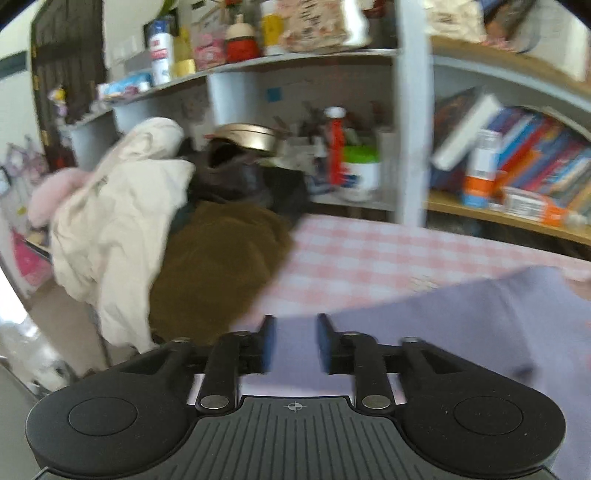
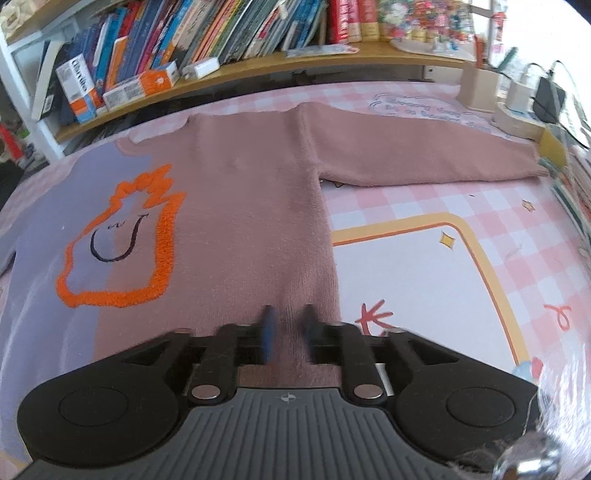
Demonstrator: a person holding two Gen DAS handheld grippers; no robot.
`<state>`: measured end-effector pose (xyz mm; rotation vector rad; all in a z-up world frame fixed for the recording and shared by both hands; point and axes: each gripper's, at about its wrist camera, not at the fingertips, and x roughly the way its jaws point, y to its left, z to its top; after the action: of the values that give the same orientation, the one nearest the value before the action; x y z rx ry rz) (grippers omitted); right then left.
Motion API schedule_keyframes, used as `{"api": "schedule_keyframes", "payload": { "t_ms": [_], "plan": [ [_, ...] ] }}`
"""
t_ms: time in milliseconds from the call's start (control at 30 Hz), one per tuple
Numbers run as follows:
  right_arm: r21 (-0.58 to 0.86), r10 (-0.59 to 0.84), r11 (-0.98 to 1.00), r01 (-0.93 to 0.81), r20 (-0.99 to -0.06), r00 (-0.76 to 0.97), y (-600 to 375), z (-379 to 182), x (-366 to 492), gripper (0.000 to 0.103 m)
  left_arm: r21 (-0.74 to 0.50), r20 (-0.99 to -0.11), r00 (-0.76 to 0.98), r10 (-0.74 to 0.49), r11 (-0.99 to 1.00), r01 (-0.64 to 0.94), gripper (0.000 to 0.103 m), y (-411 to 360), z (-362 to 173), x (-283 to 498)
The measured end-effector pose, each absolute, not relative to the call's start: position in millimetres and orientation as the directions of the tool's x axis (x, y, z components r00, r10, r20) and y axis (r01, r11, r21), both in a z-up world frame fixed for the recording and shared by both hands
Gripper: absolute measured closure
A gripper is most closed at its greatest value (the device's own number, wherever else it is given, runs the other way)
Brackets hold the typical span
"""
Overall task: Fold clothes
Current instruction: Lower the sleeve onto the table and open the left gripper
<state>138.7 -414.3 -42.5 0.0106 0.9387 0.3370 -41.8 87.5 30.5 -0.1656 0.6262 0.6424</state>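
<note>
A sweater lies flat on the table, lilac on its left half and dusty pink on its right. An orange fuzzy outline motif sits on its chest. One pink sleeve stretches out to the right. My right gripper hovers over the pink body near its lower edge, jaws apart, with the knit showing in the gap. In the left wrist view my left gripper stands open over the edge of the lilac part of the sweater, and nothing is pinched between its blue pads.
The table has a pink checked cloth. At its left end is a pile of clothes: cream, brown and dark. Shelves behind hold books, boxes and bottles. A wooden holder and chargers stand back right.
</note>
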Motion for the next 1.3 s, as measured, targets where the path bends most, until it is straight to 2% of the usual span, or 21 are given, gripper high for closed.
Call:
{"api": "schedule_keyframes", "payload": {
  "t_ms": [33,167,267,333,500,600,667,700,767,800,933,1300],
  "plan": [
    [0.160,0.286,0.951,-0.266,-0.782,0.554,-416,-40,134,0.068,0.002,-0.613,0.654,0.443,0.829,-0.560,0.069,70,27,-46],
    [0.163,0.270,0.959,-0.231,-0.775,0.571,-429,-33,108,0.067,-0.140,-0.687,0.699,0.196,0.909,-0.392,0.068,11,6,-55],
    [0.143,0.243,0.966,-0.215,-0.787,0.567,-438,-33,88,0.067,-0.170,-0.707,0.698,0.109,0.933,-0.318,0.066,-23,-10,-55],
    [0.132,0.227,0.969,-0.207,-0.798,0.557,-442,-34,79,0.067,-0.169,-0.720,0.690,0.081,0.943,-0.287,0.059,-37,-19,-54],
    [0.117,0.193,0.978,-0.171,-0.819,0.540,-445,-43,60,0.069,-0.160,-0.743,0.668,0.042,0.958,-0.239,0.059,-55,-31,-51],
    [0.120,0.198,0.977,-0.178,-0.827,0.527,-444,-47,51,0.081,-0.156,-0.748,0.663,0.031,0.963,-0.221,0.059,-61,-34,-48],
    [0.130,0.214,0.972,-0.194,-0.827,0.519,-441,-47,48,0.092,-0.154,-0.753,0.657,0.024,0.965,-0.212,0.061,-63,-37,-46],
    [0.126,0.215,0.971,-0.202,-0.828,0.518,-439,-47,49,0.093,-0.151,-0.757,0.653,0.024,0.966,-0.211,0.065,-64,-38,-46],
    [0.103,0.205,0.971,-0.217,-0.825,0.526,-435,-47,51,0.094,-0.139,-0.756,0.654,0.035,0.967,-0.212,0.082,-66,-39,-45],
    [0.094,0.200,0.971,-0.219,-0.821,0.534,-432,-47,53,0.095,-0.158,-0.756,0.654,0.020,0.964,-0.212,0.095,-65,-40,-45],
    [0.050,0.158,0.979,-0.197,-0.792,0.589,-428,-50,62,0.096,-0.180,-0.753,0.658,0.012,0.958,-0.223,0.099,-67,-41,-40],
    [0.090,0.185,0.976,-0.197,-0.815,0.549,-427,-47,54,0.096,-0.149,-0.746,0.664,0.054,0.958,-0.245,0.099,-61,-40,-32]
  ]
}}
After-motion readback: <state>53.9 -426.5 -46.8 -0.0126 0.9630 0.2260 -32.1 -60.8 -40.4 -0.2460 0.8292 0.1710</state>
